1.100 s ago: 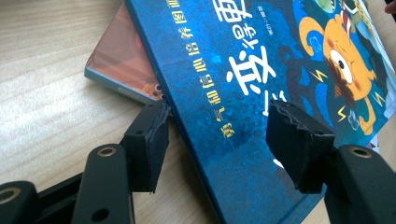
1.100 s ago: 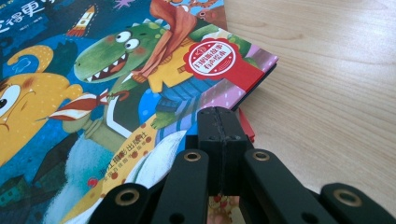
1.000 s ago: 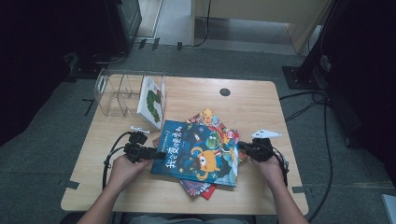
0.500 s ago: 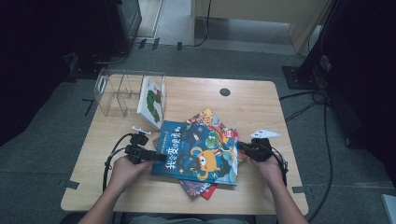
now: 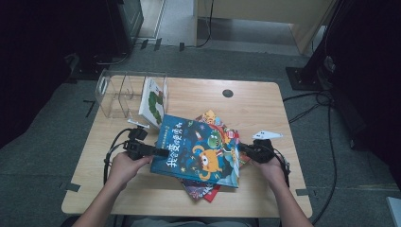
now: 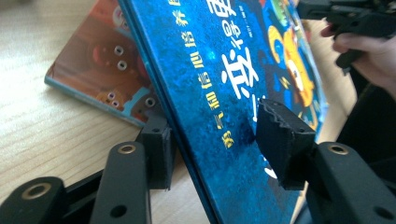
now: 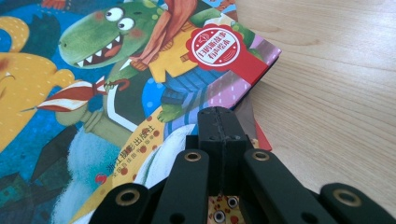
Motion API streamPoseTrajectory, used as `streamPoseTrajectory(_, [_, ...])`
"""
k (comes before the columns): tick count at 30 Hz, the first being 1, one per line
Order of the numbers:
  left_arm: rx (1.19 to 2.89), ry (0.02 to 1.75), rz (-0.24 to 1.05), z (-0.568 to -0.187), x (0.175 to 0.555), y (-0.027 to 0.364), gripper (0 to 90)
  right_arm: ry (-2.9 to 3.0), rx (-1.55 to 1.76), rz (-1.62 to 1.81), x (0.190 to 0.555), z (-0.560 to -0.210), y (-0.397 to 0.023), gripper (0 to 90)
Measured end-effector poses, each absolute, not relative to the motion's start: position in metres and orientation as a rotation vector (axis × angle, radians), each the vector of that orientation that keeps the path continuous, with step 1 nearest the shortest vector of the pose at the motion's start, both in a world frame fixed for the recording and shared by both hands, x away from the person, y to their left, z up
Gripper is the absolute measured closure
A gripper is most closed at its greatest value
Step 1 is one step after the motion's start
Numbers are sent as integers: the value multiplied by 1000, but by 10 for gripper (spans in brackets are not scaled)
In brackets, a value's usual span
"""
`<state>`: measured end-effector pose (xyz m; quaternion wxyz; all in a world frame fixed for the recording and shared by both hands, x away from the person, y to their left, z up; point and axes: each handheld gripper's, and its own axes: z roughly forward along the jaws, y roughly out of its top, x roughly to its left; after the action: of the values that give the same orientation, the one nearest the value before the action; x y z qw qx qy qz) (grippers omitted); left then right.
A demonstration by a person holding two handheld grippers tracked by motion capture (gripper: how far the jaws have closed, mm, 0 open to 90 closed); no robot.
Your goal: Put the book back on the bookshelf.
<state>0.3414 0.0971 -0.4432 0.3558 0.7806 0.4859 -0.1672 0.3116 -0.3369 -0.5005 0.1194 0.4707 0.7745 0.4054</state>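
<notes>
Wooden counter (image 5: 265,101) fills the middle of the high view, with a blue book (image 5: 198,149) at frame centre lying tilted over a pile of books (image 5: 201,189). The left tool (image 5: 158,152) meets the book's left edge and the right tool (image 5: 242,148) its right edge; how far either is open cannot be told here. A clear rack (image 5: 118,92) at upper left holds one upright book (image 5: 153,97).

In the left gripper view, the left tool (image 6: 212,140) stands fairly wide with the blue book (image 6: 224,70) slanting between its jaws; one jaw is beside the underside and the other at the cover. A second book (image 6: 100,60) lies flat at upper left.

In the right gripper view, the right tool (image 7: 219,135) is pressed together at lower centre, over the book's (image 7: 116,70) corner; a grip cannot be confirmed.
</notes>
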Motion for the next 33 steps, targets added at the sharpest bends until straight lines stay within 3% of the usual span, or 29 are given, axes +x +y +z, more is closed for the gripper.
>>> streamPoseTrajectory(13, [2077,1214,-493,-380,363,85,617,2286,1362,1249,316,-503,-327,900])
streamPoseTrajectory(33, [2219,1156,-472,-308,380,79,748,2433,1058,1188,312,-500,-268,900])
